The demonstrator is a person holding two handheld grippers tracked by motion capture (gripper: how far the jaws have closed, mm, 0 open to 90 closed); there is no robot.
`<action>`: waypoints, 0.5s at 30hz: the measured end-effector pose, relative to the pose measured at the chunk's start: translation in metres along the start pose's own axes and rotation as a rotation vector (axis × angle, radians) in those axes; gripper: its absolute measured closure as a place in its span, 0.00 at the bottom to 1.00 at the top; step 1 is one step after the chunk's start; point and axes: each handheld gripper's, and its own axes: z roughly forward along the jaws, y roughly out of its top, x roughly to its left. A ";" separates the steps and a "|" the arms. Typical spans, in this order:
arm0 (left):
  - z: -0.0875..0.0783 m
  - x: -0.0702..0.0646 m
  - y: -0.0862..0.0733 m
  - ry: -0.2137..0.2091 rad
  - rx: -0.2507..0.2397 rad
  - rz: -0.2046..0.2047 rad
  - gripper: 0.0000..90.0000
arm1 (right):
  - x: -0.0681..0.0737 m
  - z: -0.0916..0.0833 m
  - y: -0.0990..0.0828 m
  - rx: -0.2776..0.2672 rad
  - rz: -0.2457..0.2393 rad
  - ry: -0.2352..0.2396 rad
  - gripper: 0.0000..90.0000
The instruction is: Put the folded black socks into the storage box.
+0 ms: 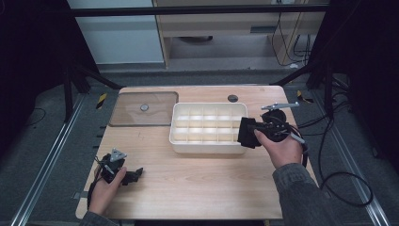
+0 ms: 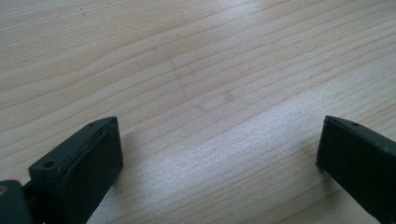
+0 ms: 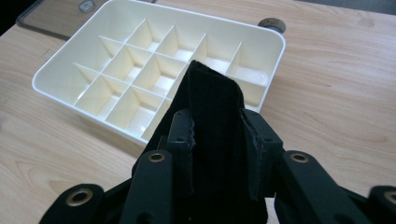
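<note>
A white tray (image 1: 207,149) split into several compartments stands mid-table; its far rim (image 3: 196,18) also shows in the right gripper view, and the compartments I can see hold nothing. My right gripper (image 1: 250,132) hovers at the tray's right end, shut on a folded black cloth (image 1: 244,133). In the right gripper view the cloth (image 3: 212,93) stands up between the two pads of that gripper (image 3: 217,122), over the tray's near corner. My left gripper (image 1: 135,174) rests low at the table's front left, and its jaws (image 2: 219,128) stand wide apart over bare wood.
A clear lid (image 1: 141,115) with a small round knob lies flat left of the tray, also seen as a lid corner (image 3: 51,16). A dark round grommet (image 1: 233,98) sits behind the tray. Cables trail off the table's right side.
</note>
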 end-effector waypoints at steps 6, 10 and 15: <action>0.001 0.000 -0.001 0.005 -0.013 0.005 0.00 | 0.000 -0.002 0.006 -0.013 -0.010 -0.010 0.75; 0.001 0.000 -0.002 0.003 -0.026 0.001 0.00 | -0.001 -0.004 0.013 -0.015 -0.030 -0.024 0.75; 0.001 0.000 -0.003 0.004 -0.034 0.001 0.00 | -0.004 -0.005 0.019 -0.021 -0.035 -0.036 0.75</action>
